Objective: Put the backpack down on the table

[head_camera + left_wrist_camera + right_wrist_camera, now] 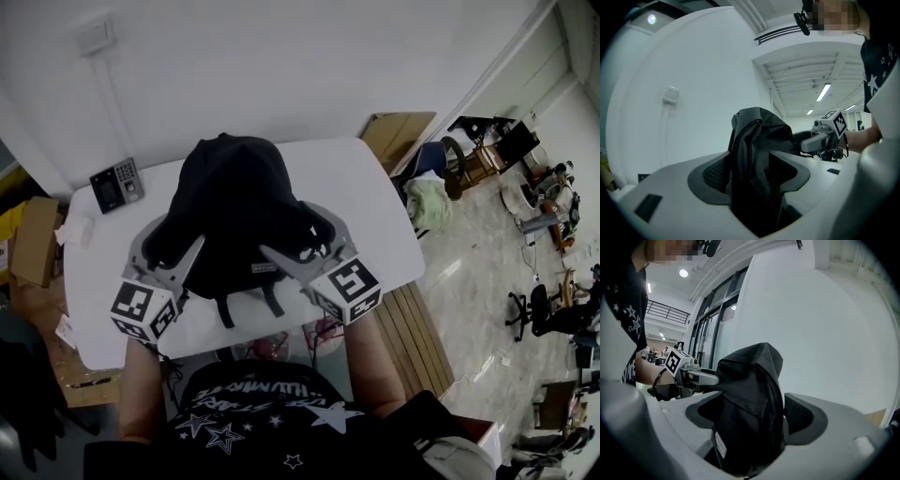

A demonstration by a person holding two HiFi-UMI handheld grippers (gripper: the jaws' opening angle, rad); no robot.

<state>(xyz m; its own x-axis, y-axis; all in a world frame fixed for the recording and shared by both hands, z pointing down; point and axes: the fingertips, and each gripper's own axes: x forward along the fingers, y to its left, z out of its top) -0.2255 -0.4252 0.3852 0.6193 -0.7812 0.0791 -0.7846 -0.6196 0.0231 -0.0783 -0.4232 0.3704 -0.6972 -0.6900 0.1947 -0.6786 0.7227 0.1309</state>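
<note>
A black backpack sits upright on the white table, with its straps hanging over the near edge. My left gripper is at its left side, my right gripper at its right. Both stand open, each with a fold of the bag's fabric between its spread jaws. In the left gripper view the backpack fills the gap of the left gripper, and the right gripper shows beyond it. In the right gripper view the backpack stands between the jaws of the right gripper.
A dark keypad device lies at the table's far left corner. Cardboard boxes stand left of the table and a wooden bench to its right. Chairs and clutter fill the floor at far right. A wall runs behind the table.
</note>
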